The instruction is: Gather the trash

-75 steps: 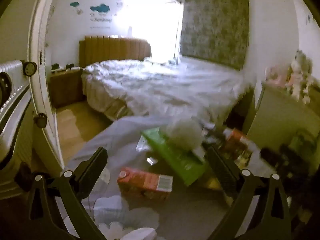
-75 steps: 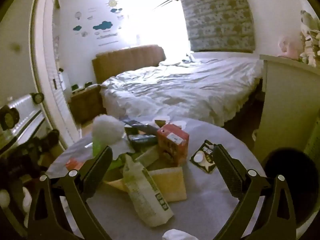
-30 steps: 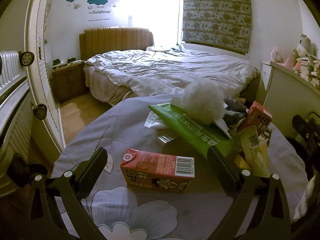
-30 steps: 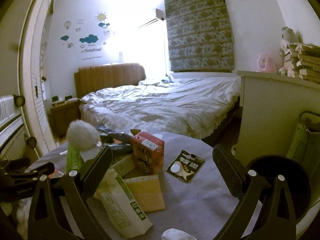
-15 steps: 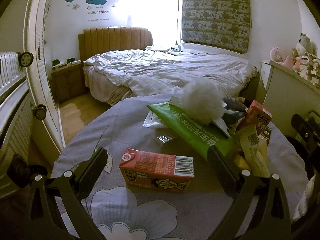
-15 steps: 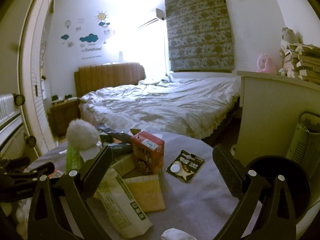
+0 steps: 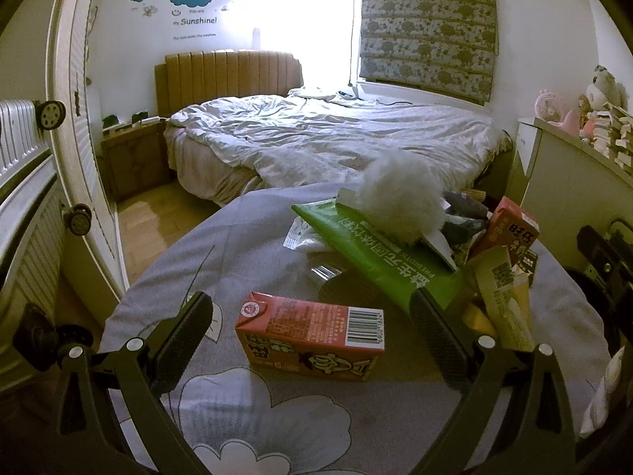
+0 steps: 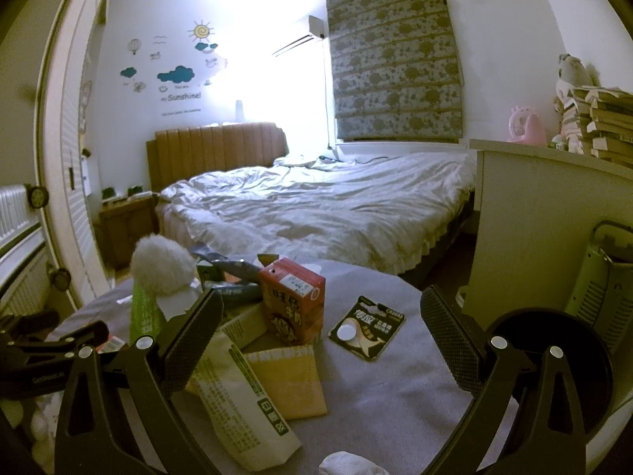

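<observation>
Trash is piled on a round table with a grey flowered cloth (image 7: pixel 221 261). A red drink carton (image 7: pixel 312 336) lies on its side just ahead of my open left gripper (image 7: pixel 312 336), between its fingers. Behind it are a green packet (image 7: pixel 379 253) and a white fluffy ball (image 7: pixel 399 198). My right gripper (image 8: pixel 320 326) is open above an upright red carton (image 8: pixel 294 301), a black battery card (image 8: pixel 368 330), a yellow envelope (image 8: pixel 289 380) and a white printed bag (image 8: pixel 241 399). A crumpled white tissue (image 8: pixel 348 465) lies at the near edge.
A black bin (image 8: pixel 554 360) stands at the table's right, beside a green heater (image 8: pixel 601 285) and a white cabinet (image 8: pixel 526 217). A bed (image 7: pixel 328 138) lies beyond the table. A radiator (image 7: pixel 23 182) and a white louvred door (image 7: pixel 83 158) are at the left.
The left view has steadied from a blurred swing and now faces the red carton from slightly closer. The right view rose a little earlier and has held still since.
</observation>
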